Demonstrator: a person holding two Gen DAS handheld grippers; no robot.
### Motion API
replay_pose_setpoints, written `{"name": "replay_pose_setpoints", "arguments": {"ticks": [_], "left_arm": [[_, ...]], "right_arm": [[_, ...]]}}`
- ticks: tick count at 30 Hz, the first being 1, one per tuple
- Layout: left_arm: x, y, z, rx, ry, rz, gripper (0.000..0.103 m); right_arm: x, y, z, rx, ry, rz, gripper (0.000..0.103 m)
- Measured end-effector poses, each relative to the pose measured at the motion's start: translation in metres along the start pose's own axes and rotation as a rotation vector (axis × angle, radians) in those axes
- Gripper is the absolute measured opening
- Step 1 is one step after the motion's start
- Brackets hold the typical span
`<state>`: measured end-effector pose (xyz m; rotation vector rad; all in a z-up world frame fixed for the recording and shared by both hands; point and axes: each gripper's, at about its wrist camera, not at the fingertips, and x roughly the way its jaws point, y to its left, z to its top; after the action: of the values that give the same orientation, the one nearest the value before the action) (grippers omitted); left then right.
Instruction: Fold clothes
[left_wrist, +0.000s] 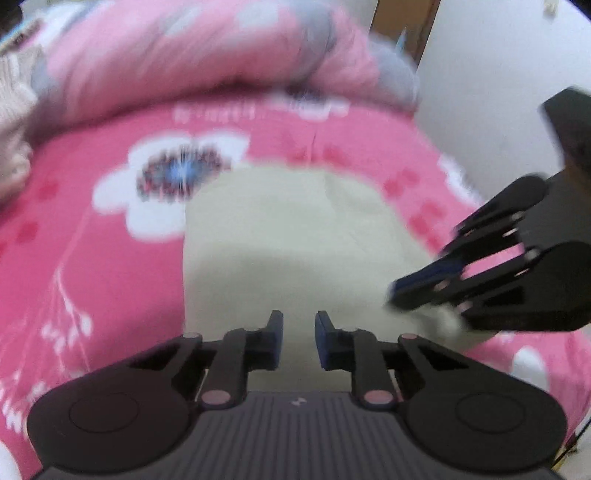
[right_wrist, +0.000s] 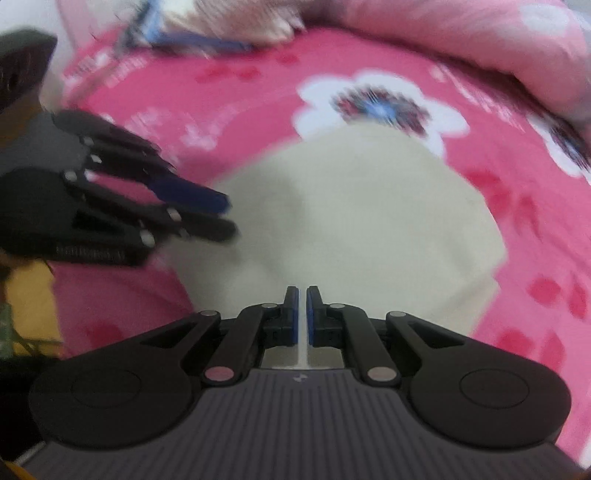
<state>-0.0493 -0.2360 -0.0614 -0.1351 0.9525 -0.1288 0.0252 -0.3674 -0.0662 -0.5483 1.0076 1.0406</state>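
1. The left gripper (left_wrist: 298, 341) is nearest in its own view; its jaws stand a little apart, with nothing between them, over the near edge of the cream garment (left_wrist: 291, 236).
2. The right gripper (right_wrist: 302, 317) has its jaws almost together, with a thin pale strip in the gap; I cannot tell if this is pinched cloth.
3. The cream garment (right_wrist: 362, 214) lies as a compact folded shape on the pink floral bedsheet (left_wrist: 92, 258).
4. Farther away, a pink quilt (left_wrist: 192, 48) is bunched up.
5. My judgement: a late fold is in hand. The next move needs a firm hold on the near edge.
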Motion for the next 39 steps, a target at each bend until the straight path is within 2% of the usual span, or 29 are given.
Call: {"name": "replay_pose_setpoints", "arguments": {"ticks": [1,6,8,11,13,16,18,21,23,26,29,34,39], "left_arm": [[0.005,0.003,0.002,-0.029,0.022,-0.003,0.012],[0.019,0.018,0.016,-0.191,0.131,-0.019,0.012],[0.024,0.024,0.023,-0.259,0.173,-0.026,0.012],[0.028,0.027,0.028,-0.301,0.223,-0.017,0.012],[0.030,0.028,0.032,-0.324,0.249,-0.004,0.012],[0.031,0.021,0.037,-0.317,0.276,0.030,0.012],[0.032,0.015,0.041,-0.296,0.290,0.050,0.016],[0.033,0.005,0.046,-0.258,0.306,0.070,0.028],[0.034,-0.002,0.049,-0.241,0.316,0.080,0.037],[0.035,-0.008,0.052,-0.228,0.329,0.096,0.040],[0.036,-0.013,0.054,-0.221,0.343,0.108,0.045],[0.039,-0.018,0.058,-0.195,0.370,0.120,0.051],[0.042,-0.022,0.061,-0.184,0.388,0.134,0.054]], "right_arm": [[0.000,-0.003,-0.002,0.010,0.011,-0.010,0.003],[0.000,-0.016,-0.013,0.058,0.063,-0.061,0.002],[-0.011,-0.019,-0.006,0.078,0.050,-0.061,0.003],[-0.023,-0.022,0.002,0.080,0.004,-0.097,0.003],[-0.014,-0.029,-0.003,0.117,0.042,-0.106,0.003],[-0.001,-0.033,-0.016,0.148,0.054,-0.098,0.002],[0.000,-0.033,-0.014,0.161,0.057,-0.103,0.002],[-0.005,-0.036,-0.006,0.209,0.052,-0.093,0.003],[-0.019,-0.041,0.005,0.237,-0.013,-0.087,0.003],[-0.022,-0.051,0.015,0.245,-0.060,-0.142,0.004],[0.002,-0.064,0.007,0.281,0.015,-0.157,0.008],[0.009,-0.076,0.001,0.367,-0.007,-0.110,0.008],[0.010,-0.078,-0.001,0.377,-0.012,-0.099,0.008]]}}
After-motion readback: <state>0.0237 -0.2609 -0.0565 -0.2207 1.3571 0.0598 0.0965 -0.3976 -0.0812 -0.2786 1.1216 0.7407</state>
